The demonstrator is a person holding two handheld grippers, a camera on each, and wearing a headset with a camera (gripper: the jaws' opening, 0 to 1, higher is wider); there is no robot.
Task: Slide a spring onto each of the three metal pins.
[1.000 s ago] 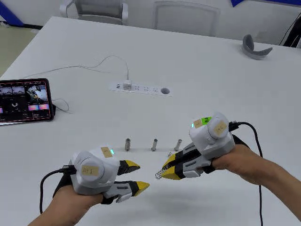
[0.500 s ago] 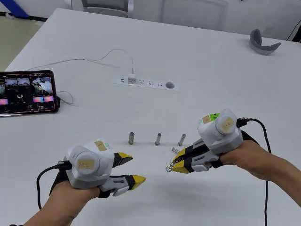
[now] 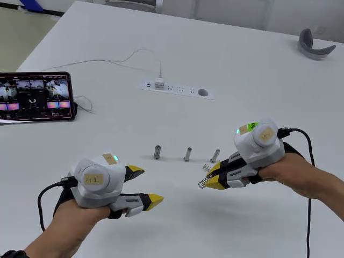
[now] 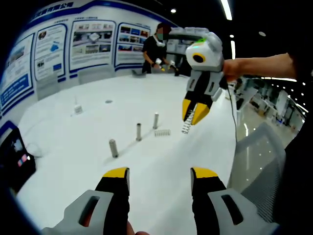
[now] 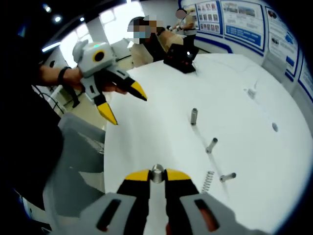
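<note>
Three short metal pins stand in a row on the white table: left [image 3: 157, 152], middle [image 3: 187, 154], right [image 3: 215, 156]. They also show in the left gripper view [image 4: 139, 131] and in the right gripper view [image 5: 212, 145]. A loose spring [image 3: 207, 167] [image 4: 162, 132] [image 5: 208, 179] lies by the right pin. My right gripper [image 3: 211, 180] [image 4: 194, 112] is shut on another spring [image 3: 202, 183] [image 4: 187, 127], whose end [image 5: 156, 171] pokes out between the jaws, just in front of the right pin. My left gripper [image 3: 150, 184] [image 4: 160, 174] [image 5: 117, 100] hovers open and holds nothing, in front of the left pin.
A tablet [image 3: 35, 97] lies at the left. A white power strip [image 3: 174, 90] with a cable sits behind the pins, and a grey curved piece [image 3: 314, 45] rests far right. Cables trail from both grippers. People stand beyond the table [image 4: 156, 46].
The head camera has shifted. My right gripper has come slightly closer to the right pin with the spring still in it. The left gripper has barely moved and stays open.
</note>
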